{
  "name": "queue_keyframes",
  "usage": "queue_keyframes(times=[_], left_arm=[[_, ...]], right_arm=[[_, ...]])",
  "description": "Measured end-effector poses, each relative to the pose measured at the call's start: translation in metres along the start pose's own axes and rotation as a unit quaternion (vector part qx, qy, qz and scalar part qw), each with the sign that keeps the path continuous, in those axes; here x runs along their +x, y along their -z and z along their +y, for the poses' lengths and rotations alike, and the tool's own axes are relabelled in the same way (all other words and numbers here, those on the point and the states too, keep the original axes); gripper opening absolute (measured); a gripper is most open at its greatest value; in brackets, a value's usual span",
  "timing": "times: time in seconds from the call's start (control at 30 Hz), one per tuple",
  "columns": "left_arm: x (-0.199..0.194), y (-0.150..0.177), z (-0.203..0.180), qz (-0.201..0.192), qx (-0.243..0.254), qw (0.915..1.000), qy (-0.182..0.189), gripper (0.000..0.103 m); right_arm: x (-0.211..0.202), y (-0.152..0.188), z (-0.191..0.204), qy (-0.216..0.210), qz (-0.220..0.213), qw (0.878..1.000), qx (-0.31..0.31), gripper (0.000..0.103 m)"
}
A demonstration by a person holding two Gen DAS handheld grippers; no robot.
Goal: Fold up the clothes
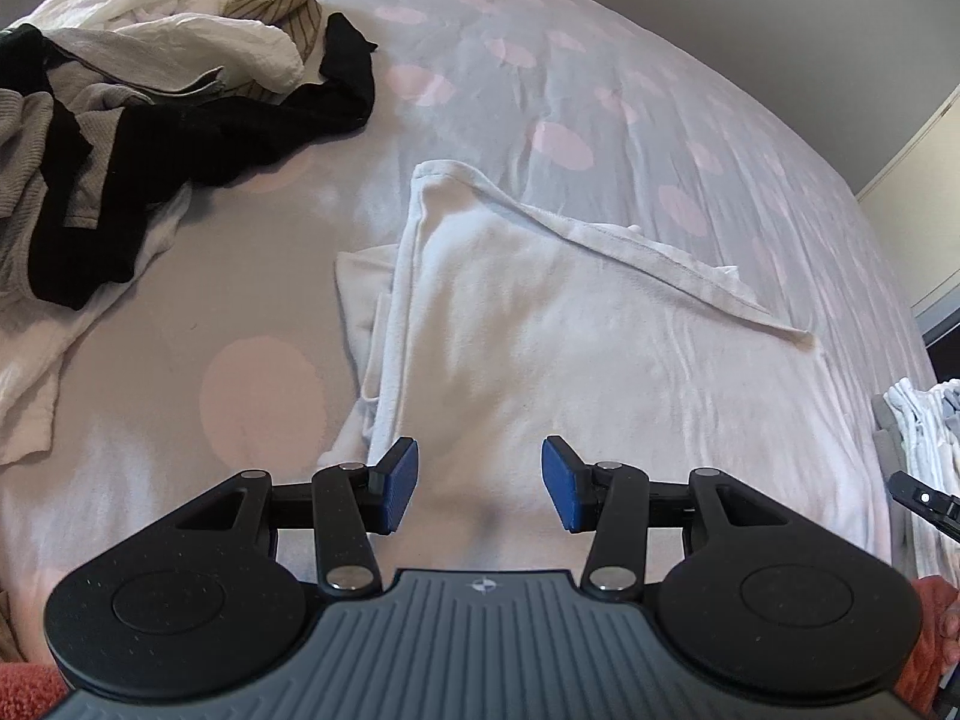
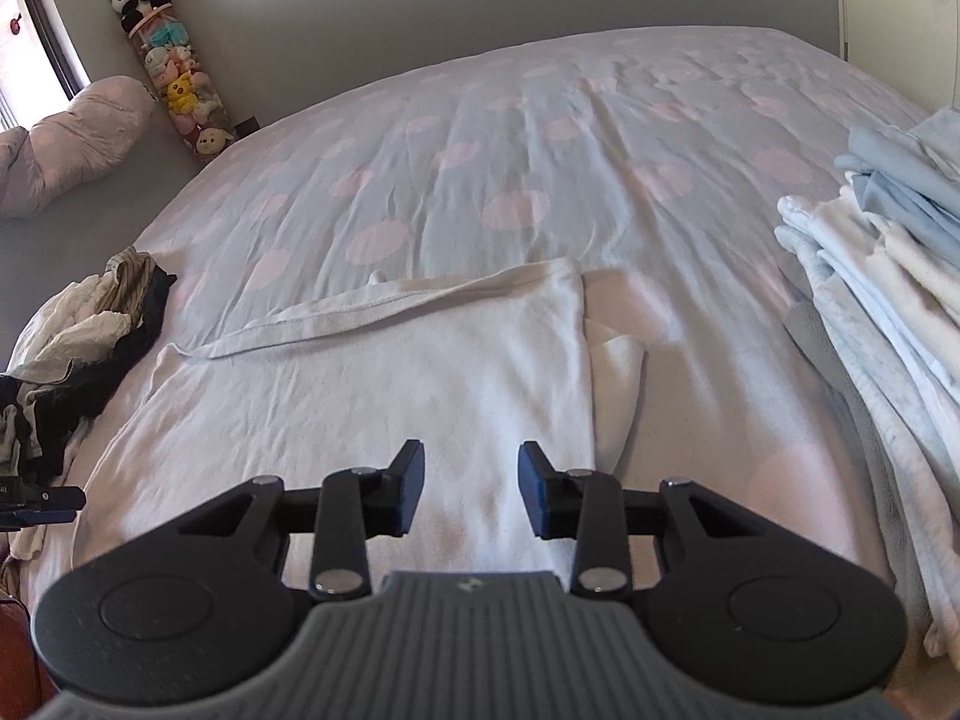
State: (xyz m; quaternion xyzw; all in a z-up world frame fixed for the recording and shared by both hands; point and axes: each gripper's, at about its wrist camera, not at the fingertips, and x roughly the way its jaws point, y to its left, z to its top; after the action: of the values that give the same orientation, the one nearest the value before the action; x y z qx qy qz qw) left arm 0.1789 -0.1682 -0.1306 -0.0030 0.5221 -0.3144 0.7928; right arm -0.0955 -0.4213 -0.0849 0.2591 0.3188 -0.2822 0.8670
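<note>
A white garment (image 1: 540, 324) lies spread flat on the bed, its far hem folded over in a slanted band and a sleeve tucked under at its left side. My left gripper (image 1: 479, 483) hovers open just above its near edge, nothing between the blue pads. In the right wrist view the same white garment (image 2: 384, 378) fills the middle, with a tucked sleeve showing at its right edge. My right gripper (image 2: 471, 489) stands open over the garment's near part, jaws parted and holding nothing. A tip of the other gripper shows at each view's edge.
A heap of unfolded clothes (image 1: 120, 108), black, grey, white and striped, lies at the left. A stack of folded pale blue and white items (image 2: 888, 276) sits at the right. The bed cover (image 2: 480, 150) is grey with pink dots. A pillow (image 2: 66, 138) and plush toys (image 2: 174, 78) are far left.
</note>
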Motion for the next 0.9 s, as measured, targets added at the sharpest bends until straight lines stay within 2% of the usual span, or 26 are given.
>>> queue_keyframes(times=[0.17, 0.3, 0.47, 0.7, 0.9], left_arm=[[0.015, -0.013, -0.014, 0.004, 0.029, 0.9993, 0.022, 0.043], [0.036, -0.021, -0.034, 0.008, 0.058, 0.9977, 0.035, 0.043], [0.067, -0.028, -0.060, 0.015, 0.089, 0.9940, 0.062, 0.043], [0.104, -0.040, -0.093, -0.027, 0.129, 0.9888, 0.070, 0.040], [0.140, -0.049, -0.102, -0.029, 0.124, 0.9900, 0.061, 0.039]], right_arm=[[0.019, -0.011, 0.018, -0.009, -0.005, 0.999, -0.033, 0.038], [0.044, -0.016, 0.037, -0.034, -0.004, 0.998, -0.047, 0.037], [0.080, -0.017, 0.064, -0.059, -0.011, 0.995, -0.081, 0.020], [0.133, -0.025, 0.088, -0.053, -0.018, 0.992, -0.115, 0.019], [0.171, -0.026, 0.093, -0.048, -0.004, 0.991, -0.122, 0.019]])
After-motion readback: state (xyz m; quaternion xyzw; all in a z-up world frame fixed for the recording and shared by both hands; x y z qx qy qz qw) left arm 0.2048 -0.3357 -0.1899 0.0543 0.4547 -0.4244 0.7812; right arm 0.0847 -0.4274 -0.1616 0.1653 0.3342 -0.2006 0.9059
